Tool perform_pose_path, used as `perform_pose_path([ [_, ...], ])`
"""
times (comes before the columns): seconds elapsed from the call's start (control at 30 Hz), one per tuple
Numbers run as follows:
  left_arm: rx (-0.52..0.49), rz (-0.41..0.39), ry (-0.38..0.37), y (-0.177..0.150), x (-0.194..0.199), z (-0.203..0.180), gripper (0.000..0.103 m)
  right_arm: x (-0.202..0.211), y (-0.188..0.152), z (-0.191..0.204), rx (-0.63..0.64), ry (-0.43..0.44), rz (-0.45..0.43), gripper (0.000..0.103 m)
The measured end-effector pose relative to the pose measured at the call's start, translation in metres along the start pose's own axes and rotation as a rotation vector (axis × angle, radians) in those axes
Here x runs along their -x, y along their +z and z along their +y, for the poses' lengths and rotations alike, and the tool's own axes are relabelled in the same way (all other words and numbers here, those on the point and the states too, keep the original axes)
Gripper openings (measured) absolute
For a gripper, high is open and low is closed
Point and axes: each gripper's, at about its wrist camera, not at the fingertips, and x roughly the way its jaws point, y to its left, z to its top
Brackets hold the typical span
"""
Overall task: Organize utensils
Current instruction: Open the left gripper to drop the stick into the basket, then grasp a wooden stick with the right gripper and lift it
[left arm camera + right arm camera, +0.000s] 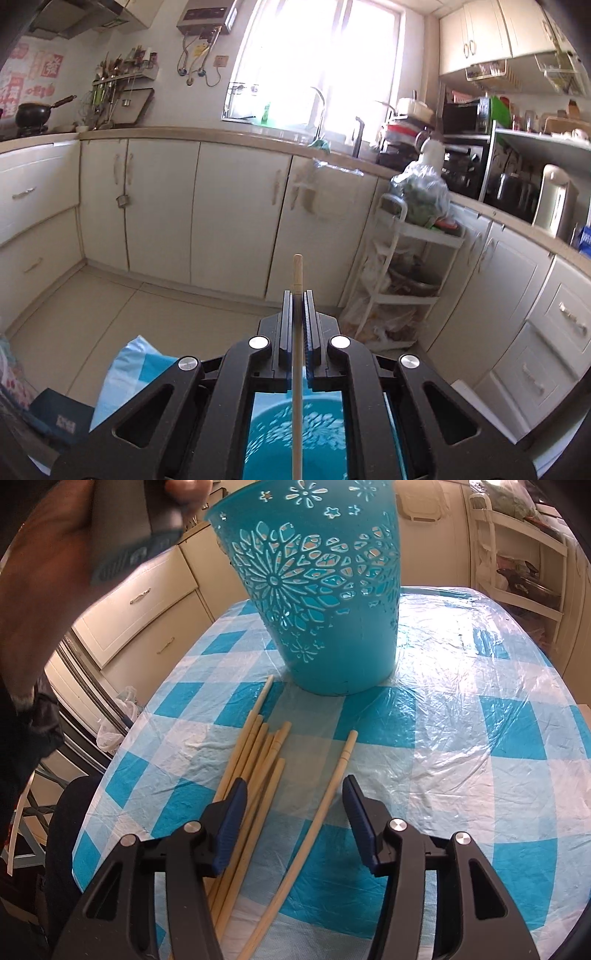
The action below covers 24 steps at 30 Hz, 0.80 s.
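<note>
My left gripper (297, 295) is shut on a wooden chopstick (297, 273) and holds it upright, right over the open blue holder (280, 439) seen below the jaws. In the right wrist view that turquoise cut-out holder (332, 602) stands on the blue-checked table (461, 738). My right gripper (293, 790) is open and empty, low over the table. One loose chopstick (332, 786) lies between its fingers. A bundle of several chopsticks (255, 760) lies by its left finger. The hand with the left gripper shows blurred at the upper left (110, 535).
White kitchen cabinets (221, 206) run behind, with a sink and window above. A white trolley (402, 277) with bags stands to the right. The table's left edge (110, 775) drops off near a chair and cabinet drawers (147, 602).
</note>
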Motion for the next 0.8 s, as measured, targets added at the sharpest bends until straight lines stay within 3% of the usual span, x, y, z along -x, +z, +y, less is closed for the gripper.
perform_pose_path([
  [0.13, -0.018, 0.04, 0.014, -0.016, 0.003, 0.01, 0.006, 0.0, 0.0, 0.001, 0.002, -0.003, 0.0, 0.053],
  [0.23, -0.032, 0.072, 0.018, -0.024, 0.008, 0.016, 0.013, 0.0, 0.0, 0.001, 0.002, -0.002, 0.0, 0.053],
  [0.3, -0.046, 0.09, 0.032, -0.029, 0.019, 0.021, 0.028, 0.0, 0.0, 0.0, -0.004, 0.004, 0.0, 0.053],
  [0.37, -0.053, 0.082, 0.051, -0.033, 0.034, 0.026, 0.051, 0.002, -0.002, -0.001, -0.009, 0.004, 0.001, 0.053],
  [0.53, -0.028, 0.075, 0.1, -0.056, 0.087, 0.057, 0.076, 0.006, -0.007, 0.004, 0.022, -0.051, 0.005, 0.048],
  [0.6, -0.014, 0.093, 0.122, -0.073, 0.101, 0.072, 0.08, 0.005, -0.007, 0.007, 0.04, -0.086, 0.009, 0.043],
  [0.8, 0.115, 0.25, 0.163, -0.13, 0.105, 0.126, 0.08, 0.004, -0.003, -0.004, -0.003, -0.118, 0.024, 0.02],
])
